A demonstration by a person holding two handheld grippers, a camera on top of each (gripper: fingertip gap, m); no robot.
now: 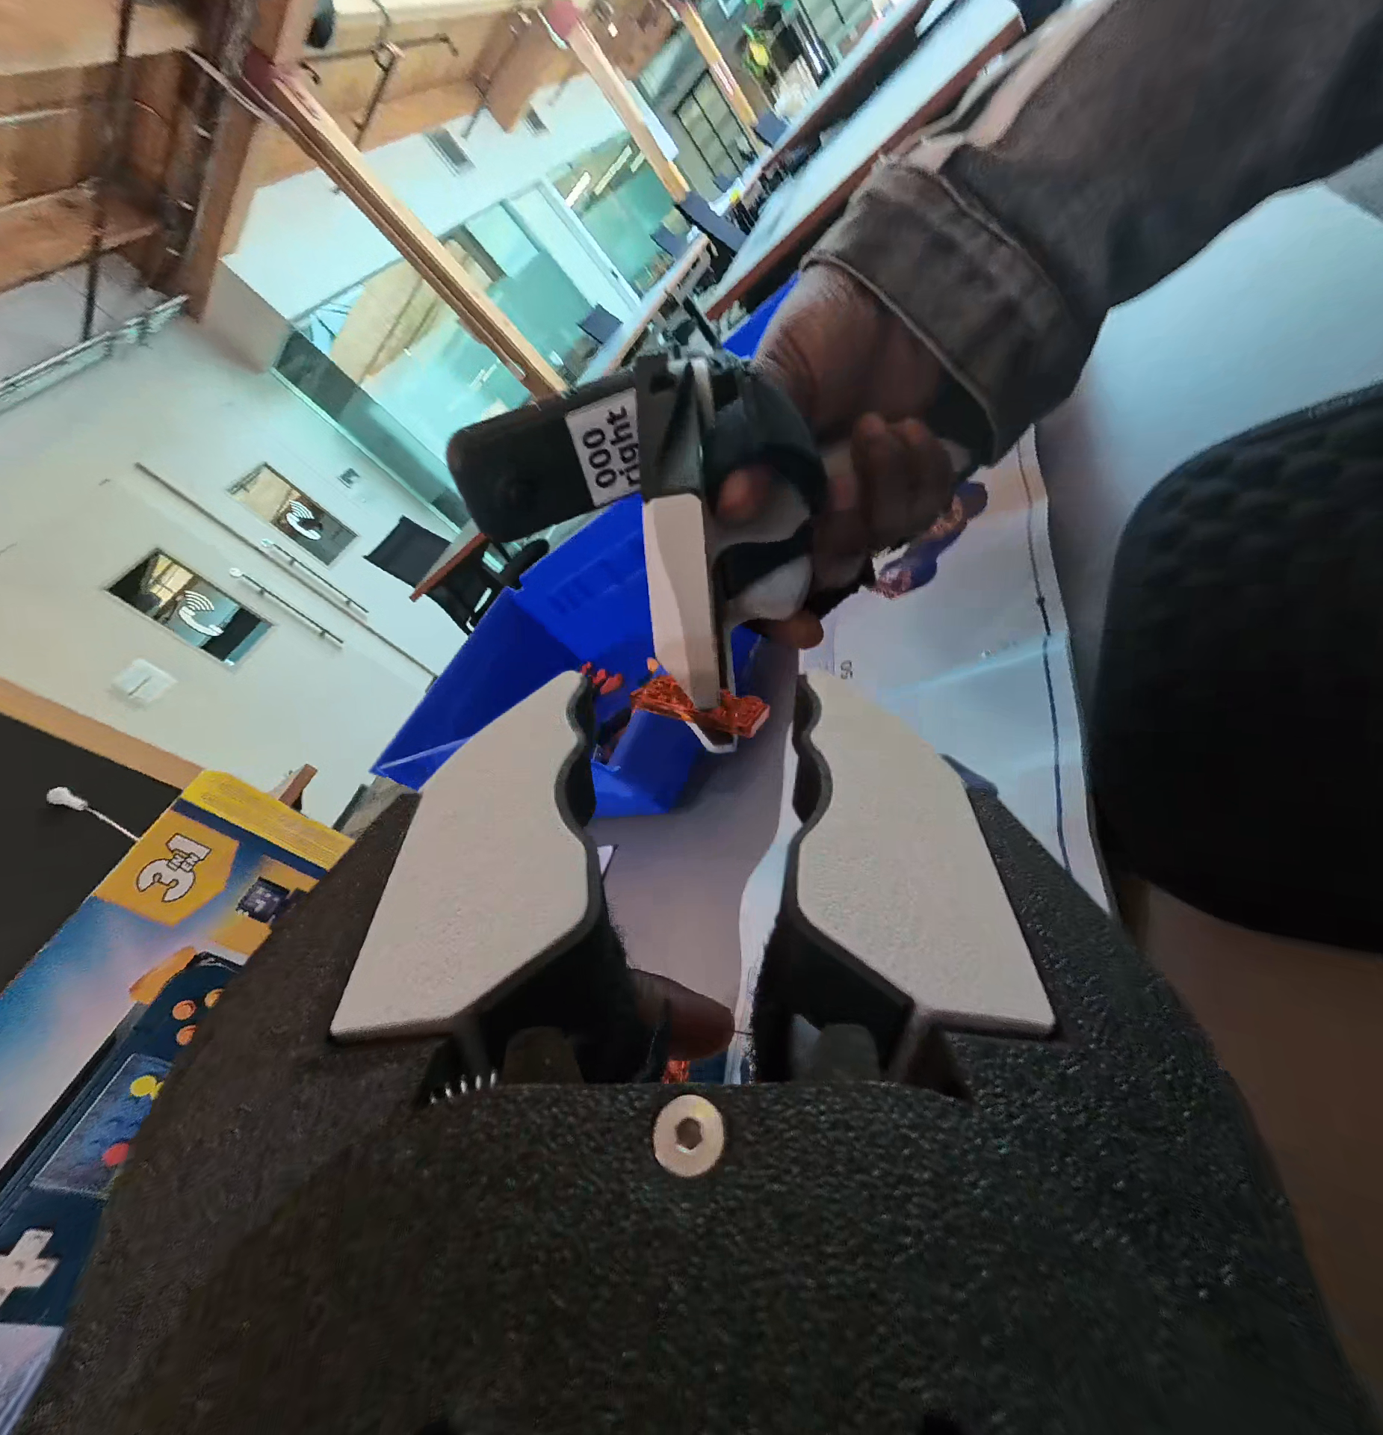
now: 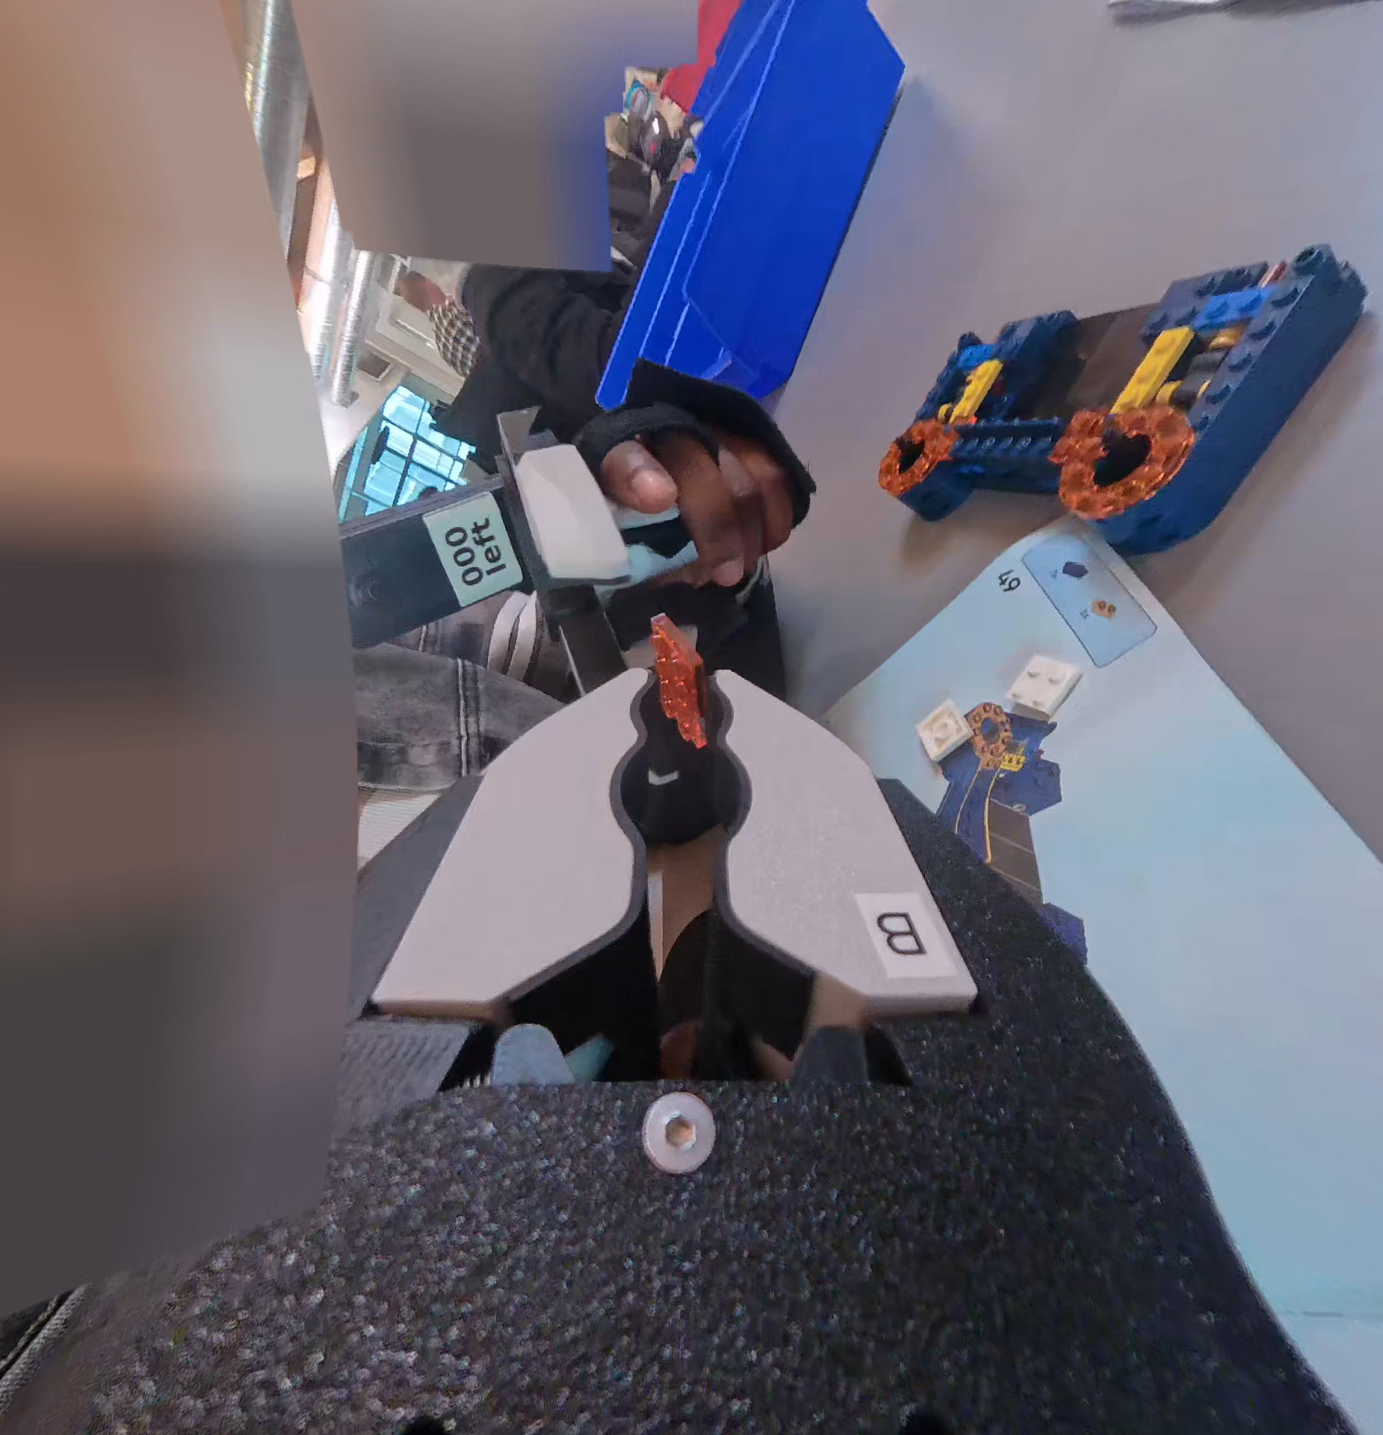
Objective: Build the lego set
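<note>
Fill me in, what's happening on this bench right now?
A person holds a gripper in each hand over a grey table. The right gripper is pinching a flat translucent orange plate at its fingertips. The left gripper is open, holding nothing, pointed at that plate. On the table sit a blue bin, a partly built blue and yellow brick model with orange rings and an open instruction booklet.

Bare grey table (image 2: 1138, 140) lies open at the far right, beyond the blue brick model (image 2: 1138, 419). Nearer, an open instruction booklet (image 2: 1216, 854) with two white plates (image 2: 1045, 683) covers the surface. A blue bin (image 2: 758, 202) blocks the far middle, and the left gripper (image 2: 595, 637) crowds the centre.
</note>
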